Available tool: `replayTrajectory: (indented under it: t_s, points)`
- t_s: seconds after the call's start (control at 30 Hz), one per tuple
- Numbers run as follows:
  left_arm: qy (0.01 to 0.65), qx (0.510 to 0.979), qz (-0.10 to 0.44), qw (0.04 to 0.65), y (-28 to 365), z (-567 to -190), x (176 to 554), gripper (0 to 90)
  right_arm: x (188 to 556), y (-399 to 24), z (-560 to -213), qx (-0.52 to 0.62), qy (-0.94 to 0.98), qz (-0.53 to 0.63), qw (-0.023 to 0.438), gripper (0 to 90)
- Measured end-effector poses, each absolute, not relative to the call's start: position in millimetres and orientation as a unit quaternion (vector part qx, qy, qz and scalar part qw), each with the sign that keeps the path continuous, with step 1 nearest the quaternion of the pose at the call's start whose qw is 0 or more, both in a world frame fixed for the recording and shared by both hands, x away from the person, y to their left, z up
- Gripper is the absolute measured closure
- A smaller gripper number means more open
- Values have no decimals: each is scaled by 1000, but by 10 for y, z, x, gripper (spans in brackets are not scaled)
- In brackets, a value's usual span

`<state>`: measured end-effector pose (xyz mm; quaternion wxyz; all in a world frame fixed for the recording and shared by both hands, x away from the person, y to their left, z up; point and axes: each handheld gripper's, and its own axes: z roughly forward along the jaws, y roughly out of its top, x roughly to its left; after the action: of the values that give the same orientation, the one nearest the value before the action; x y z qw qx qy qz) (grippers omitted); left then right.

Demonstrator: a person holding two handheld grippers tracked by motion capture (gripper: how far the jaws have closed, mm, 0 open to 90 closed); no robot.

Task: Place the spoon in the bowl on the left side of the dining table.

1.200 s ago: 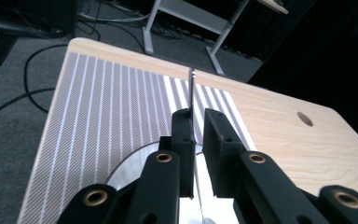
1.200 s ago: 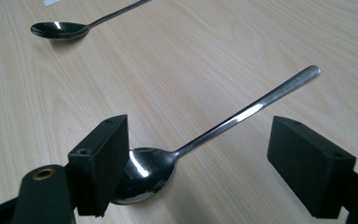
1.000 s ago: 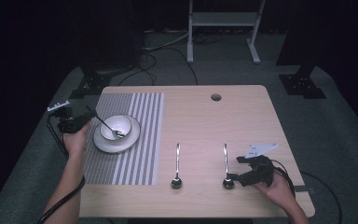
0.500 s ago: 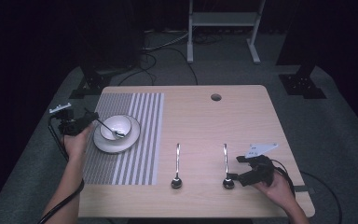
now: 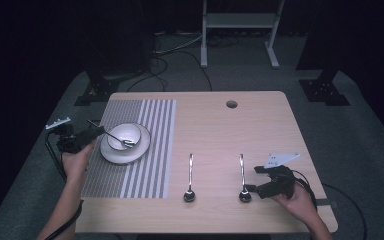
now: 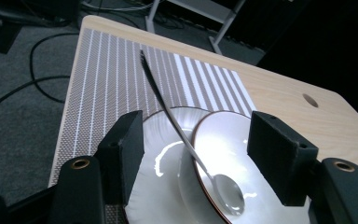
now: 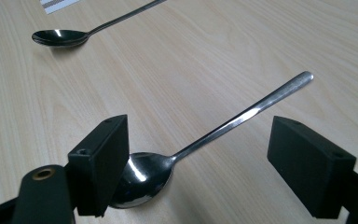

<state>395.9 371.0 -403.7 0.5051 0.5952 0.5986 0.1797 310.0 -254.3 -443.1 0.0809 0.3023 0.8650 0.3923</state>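
A white bowl (image 5: 131, 129) (image 6: 230, 135) stands on a white plate (image 5: 111, 156) (image 6: 161, 191) on the striped placemat (image 5: 145, 165). A spoon (image 5: 113, 136) (image 6: 165, 114) lies in the bowl, with its handle leaning over the rim toward my left gripper (image 5: 99, 132) (image 6: 196, 140). The left jaws have just been opening; they stand open on either side of the handle without pressing it. Two more spoons lie on the bare wood. My right gripper (image 5: 254, 180) (image 7: 198, 158) is open around the right spoon (image 5: 242, 172) (image 7: 242, 116). The middle spoon (image 5: 190, 172) (image 7: 65, 36) lies apart.
The wooden table (image 5: 260, 130) has a round hole (image 5: 231, 104) near its far edge. A metal stand (image 5: 240, 22) and cables (image 5: 165, 55) are on the floor behind it. The placemat reaches the table's left edge.
The left gripper's jaws have spread apart and let go of the spoon's handle. The spoon stays propped in the bowl. The right hand has not moved.
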Motion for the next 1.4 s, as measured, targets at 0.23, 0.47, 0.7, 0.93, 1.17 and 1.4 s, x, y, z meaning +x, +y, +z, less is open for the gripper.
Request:
replayTrajectory:
  t_s: [0.23,0.47,0.7,0.93,1.17,1.4]
  points:
    - [583,614,187,498,3618,-4038,3783,292,3088,-2565,-4409,304,862,396,84,195]
    - [566,630,187,497,3483,-4078,3649,266,3097,-2571,-4424,306,863,392,85,195]
    - [541,642,182,512,3253,-4044,3541,229,3101,-2587,-4417,310,861,393,86,194]
    - [511,672,182,504,2980,-4039,3483,200,3096,-2625,-4410,314,859,396,87,193]
    - [487,694,176,500,2763,-4053,3427,179,3096,-2658,-4407,321,856,396,87,191]
    - [467,712,160,499,2543,-4063,3428,163,3104,-2673,-4407,323,855,395,88,191]
